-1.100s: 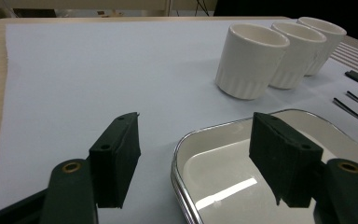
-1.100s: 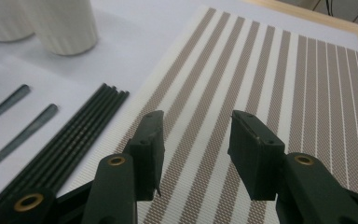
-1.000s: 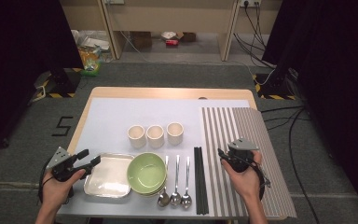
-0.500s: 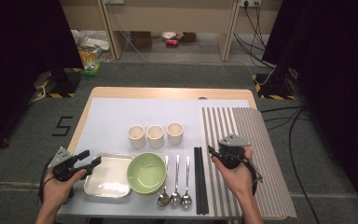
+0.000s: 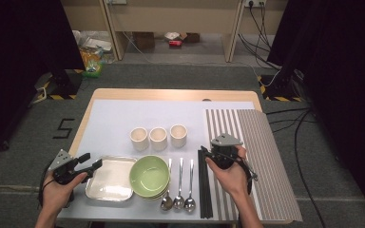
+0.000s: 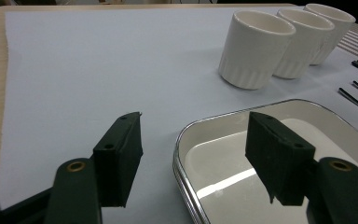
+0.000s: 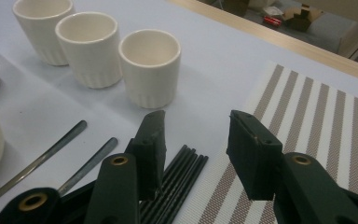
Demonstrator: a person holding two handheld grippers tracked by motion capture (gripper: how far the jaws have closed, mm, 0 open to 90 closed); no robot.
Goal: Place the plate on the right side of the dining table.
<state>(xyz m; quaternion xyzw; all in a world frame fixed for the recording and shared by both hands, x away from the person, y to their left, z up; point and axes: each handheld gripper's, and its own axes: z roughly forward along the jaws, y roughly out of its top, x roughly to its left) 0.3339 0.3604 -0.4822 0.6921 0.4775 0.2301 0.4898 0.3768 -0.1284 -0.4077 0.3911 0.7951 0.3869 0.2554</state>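
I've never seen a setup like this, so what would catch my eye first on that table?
Probably the green bowl near the front edge, the one spot of colour, with a shiny metal tray to its left and three spoons to its right. Behind them, three white cups stand in a row. An open-jawed left gripper hovers at the tray's edge.
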